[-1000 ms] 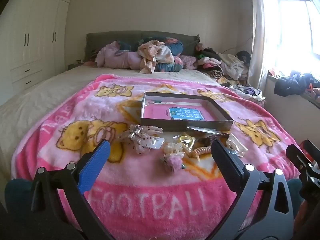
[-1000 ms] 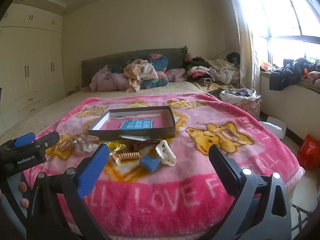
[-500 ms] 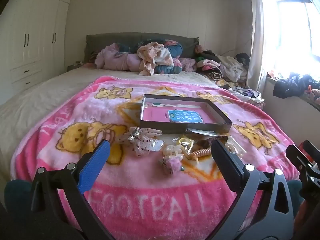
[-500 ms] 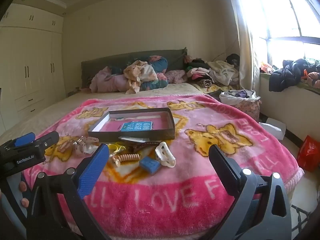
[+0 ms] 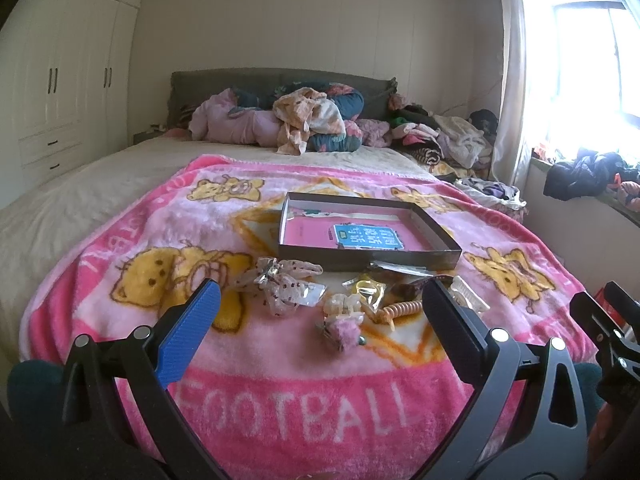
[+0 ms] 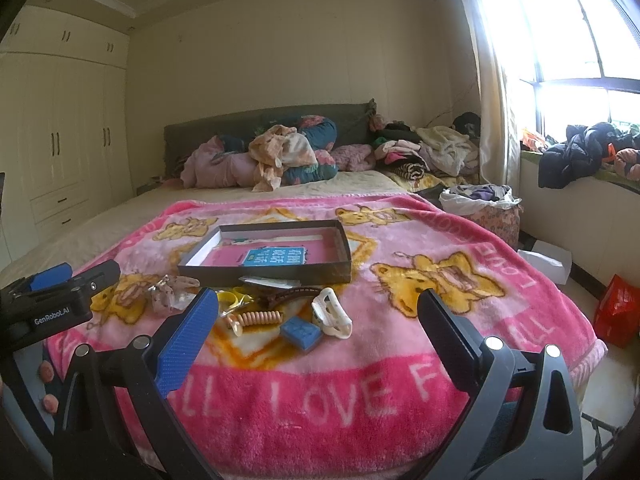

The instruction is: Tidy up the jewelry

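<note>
A shallow dark box (image 5: 368, 266) (image 6: 264, 274) with a pink floor and a blue card lies on the pink blanket. In front of it lies a cluster of hair accessories: a dotted bow (image 5: 280, 284), a fluffy pink clip (image 5: 344, 330), a coiled orange hair tie (image 5: 402, 309) (image 6: 256, 317), a white claw clip (image 6: 331, 312), a blue square piece (image 6: 301, 332) and a brown clip (image 6: 290, 294). My left gripper (image 5: 320, 312) hangs open above the blanket's near edge, short of the cluster. My right gripper (image 6: 318, 318) is open too, empty, to the right.
The pink bear blanket (image 5: 400, 400) covers the bed's foot. Piled clothes and pillows (image 5: 304, 124) lie at the headboard. A wardrobe (image 5: 60, 92) stands left, a window sill with clothes (image 6: 580, 156) right, a laundry basket (image 6: 486, 208) and red bag (image 6: 616, 316) on the floor.
Both views have tilted or lifted slightly, so the box and accessories sit a little lower in frame. Nothing on the blanket has moved; both grippers stay open.
</note>
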